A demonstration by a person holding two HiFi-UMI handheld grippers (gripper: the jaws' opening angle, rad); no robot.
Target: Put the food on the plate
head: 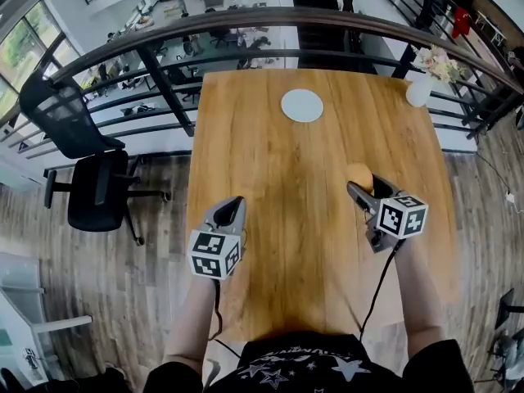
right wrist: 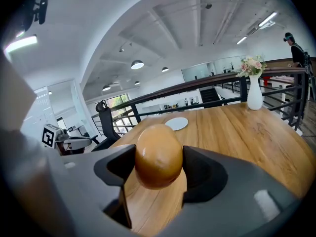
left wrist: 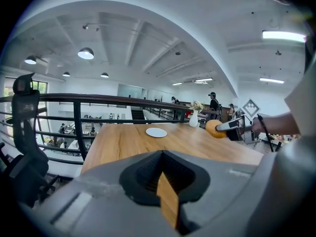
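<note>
Right gripper [head: 363, 184]: jaws wide, clenched on the bun [right wrist: 159, 154], one pad on each side. Left gripper [head: 236, 201]: jaws almost together. Plate [head: 302, 105] sits on the table [head: 270, 162], well ahead of both jaws, apart from the bun.

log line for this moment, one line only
right claw: shut on food | left claw: shut, empty | plate: bare, far end of table | food not yet on plate
</note>
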